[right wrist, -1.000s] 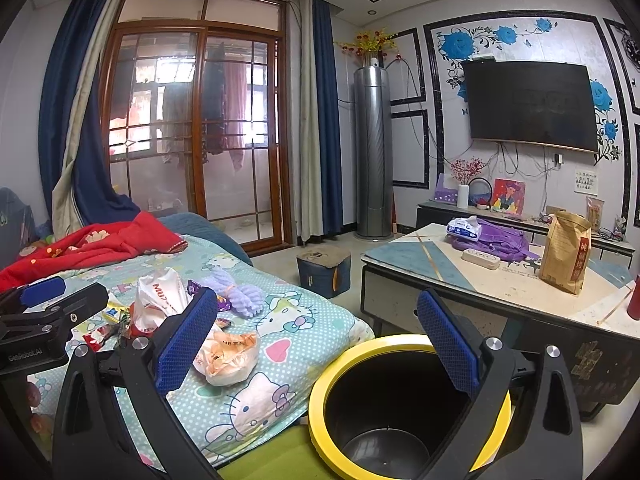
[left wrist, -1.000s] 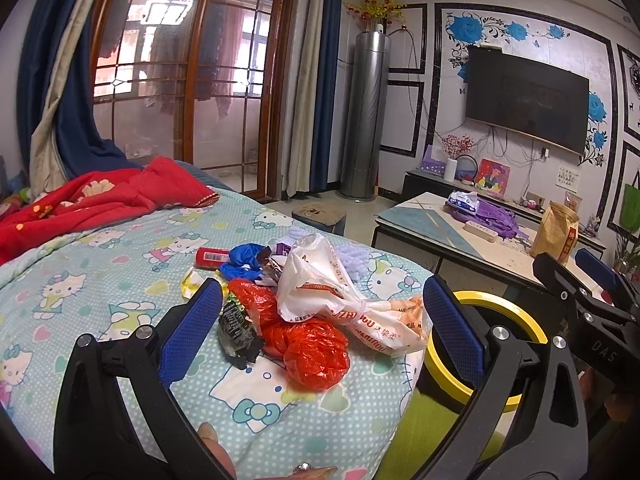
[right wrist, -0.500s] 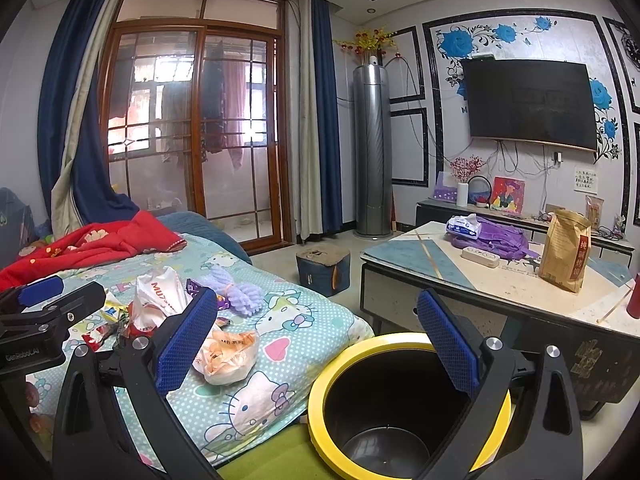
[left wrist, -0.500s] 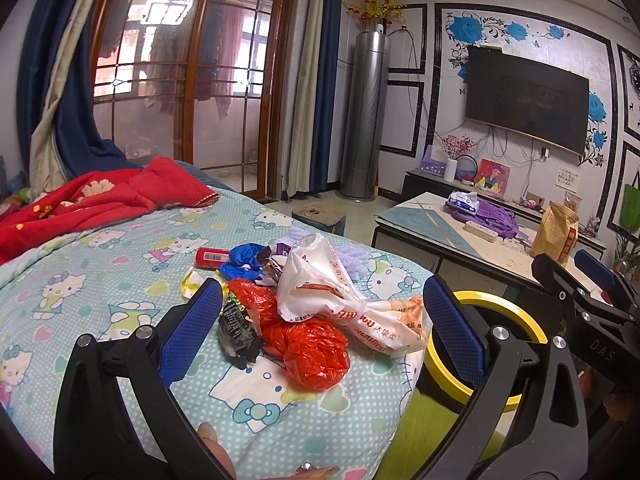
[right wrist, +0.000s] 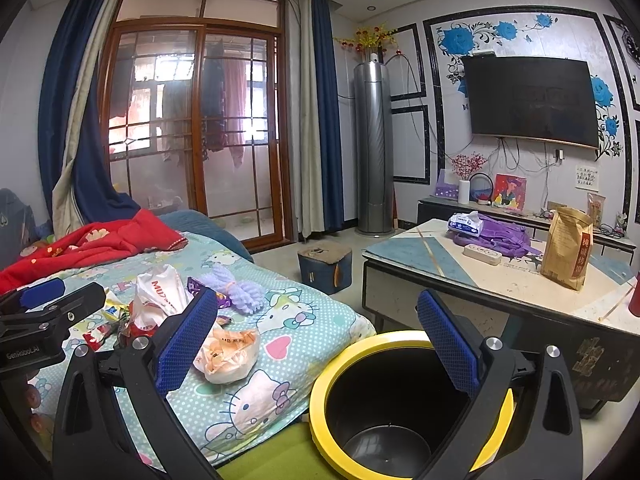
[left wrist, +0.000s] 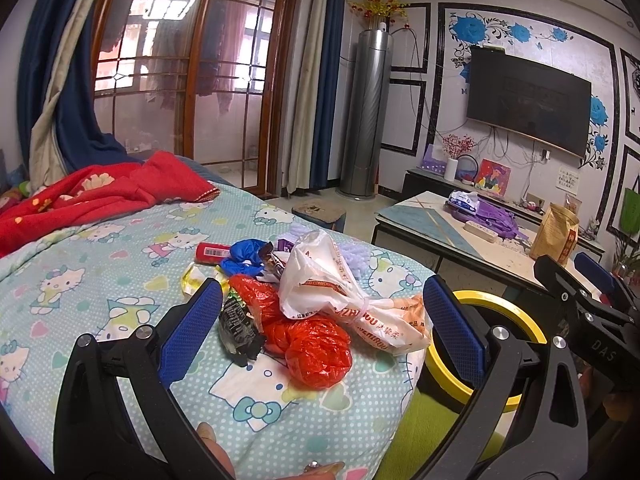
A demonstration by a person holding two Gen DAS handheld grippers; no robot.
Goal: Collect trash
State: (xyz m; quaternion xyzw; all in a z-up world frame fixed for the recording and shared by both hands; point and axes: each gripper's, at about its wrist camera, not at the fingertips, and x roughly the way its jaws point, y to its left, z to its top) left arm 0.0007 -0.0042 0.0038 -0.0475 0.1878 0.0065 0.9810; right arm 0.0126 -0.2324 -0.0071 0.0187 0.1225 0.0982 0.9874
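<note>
A pile of trash lies on the Hello Kitty bedsheet [left wrist: 100, 272]: a white plastic bag [left wrist: 320, 284], a crumpled red bag [left wrist: 312, 344], a dark wrapper [left wrist: 238, 326], a blue bag [left wrist: 244, 254] and a red tube [left wrist: 212, 252]. My left gripper [left wrist: 320, 332] is open and empty, hovering just short of the pile. A black bin with a yellow rim [right wrist: 360, 352] stands on the floor beside the bed. My right gripper [right wrist: 316, 340] is open and empty above the bin's near edge. The white bag [right wrist: 160, 300] and a purple fluffy item [right wrist: 240, 292] show in the right wrist view.
A red blanket [left wrist: 100, 192] lies at the bed's far end. A low table [right wrist: 500, 280] with a brown paper bag [right wrist: 566, 248], purple cloth and power strip stands right of the bin. A small stool [right wrist: 324, 264] sits on the floor behind.
</note>
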